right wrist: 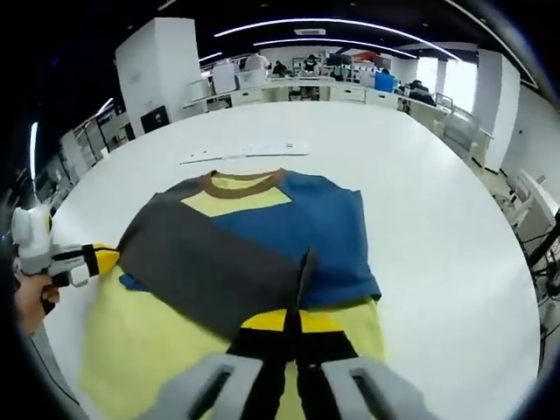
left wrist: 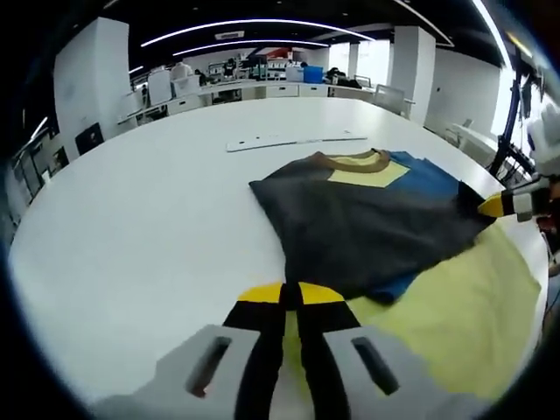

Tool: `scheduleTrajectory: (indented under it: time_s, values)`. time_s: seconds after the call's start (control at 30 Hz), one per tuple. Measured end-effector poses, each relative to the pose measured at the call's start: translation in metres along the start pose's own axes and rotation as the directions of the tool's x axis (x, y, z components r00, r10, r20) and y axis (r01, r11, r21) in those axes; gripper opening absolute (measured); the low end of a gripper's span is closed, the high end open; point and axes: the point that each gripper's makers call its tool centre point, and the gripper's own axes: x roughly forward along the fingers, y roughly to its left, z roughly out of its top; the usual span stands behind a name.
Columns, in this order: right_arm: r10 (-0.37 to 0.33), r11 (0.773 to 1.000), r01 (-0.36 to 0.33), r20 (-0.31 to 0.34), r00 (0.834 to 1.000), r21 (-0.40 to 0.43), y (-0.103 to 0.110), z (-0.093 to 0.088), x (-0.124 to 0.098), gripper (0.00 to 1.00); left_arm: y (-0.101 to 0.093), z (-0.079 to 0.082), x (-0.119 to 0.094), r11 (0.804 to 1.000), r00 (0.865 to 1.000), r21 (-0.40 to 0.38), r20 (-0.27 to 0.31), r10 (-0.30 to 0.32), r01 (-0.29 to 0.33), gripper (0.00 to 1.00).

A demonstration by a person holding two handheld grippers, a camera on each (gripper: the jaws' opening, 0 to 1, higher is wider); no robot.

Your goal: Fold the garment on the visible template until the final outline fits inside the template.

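In the right gripper view our right gripper rises from the bottom centre, jaws pinched on the grey fold of the garment. At far left our left gripper, in a hand, clamps the opposite corner. The garment lies mid-frame on the white table, over a yellow template.

A long flat white strip lies on the big round white table at twelve o'clock — beyond it, desks with a blue bin.
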Motion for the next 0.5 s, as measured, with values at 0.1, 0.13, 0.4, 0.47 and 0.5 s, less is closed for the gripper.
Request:
scheduleTrajectory:
  time_s: [0.1, 0.13, 0.4, 0.47, 0.5]
  values:
    - [-0.006, 1.0, 0.006, 0.001, 1.0, 0.025, -0.004, -0.006, 0.001, 0.0, 0.0, 0.0, 0.0, 1.0, 1.0, 0.007, 0.0, -0.003, 0.003, 0.02]
    - [-0.003, 1.0, 0.003, -0.003, 1.0, 0.024, -0.004, -0.008, 0.001, 0.0, 0.0, 0.0, 0.0, 1.0, 1.0, 0.011, 0.0, -0.004, 0.004, 0.02]
    - [-0.036, 0.999, 0.036, -0.018, 0.999, -0.001, -0.015, -0.019, 0.0, 0.0, 0.0, 0.0, -0.001, 0.999, 1.0, 0.044, -0.003, -0.007, 0.007, 0.03]
    - [-0.028, 1.0, 0.028, -0.001, 1.0, -0.007, -0.015, -0.017, -0.001, 0.03, 0.001, 0.0, -0.001, 0.999, 1.0, 0.05, -0.005, -0.002, 0.002, 0.06]
    - [-0.027, 1.0, 0.027, -0.001, 1.0, -0.011, -0.015, -0.016, -0.003, 0.07, 0.003, 0.001, -0.001, 0.999, 1.0, 0.054, -0.005, 0.004, -0.004, 0.08]
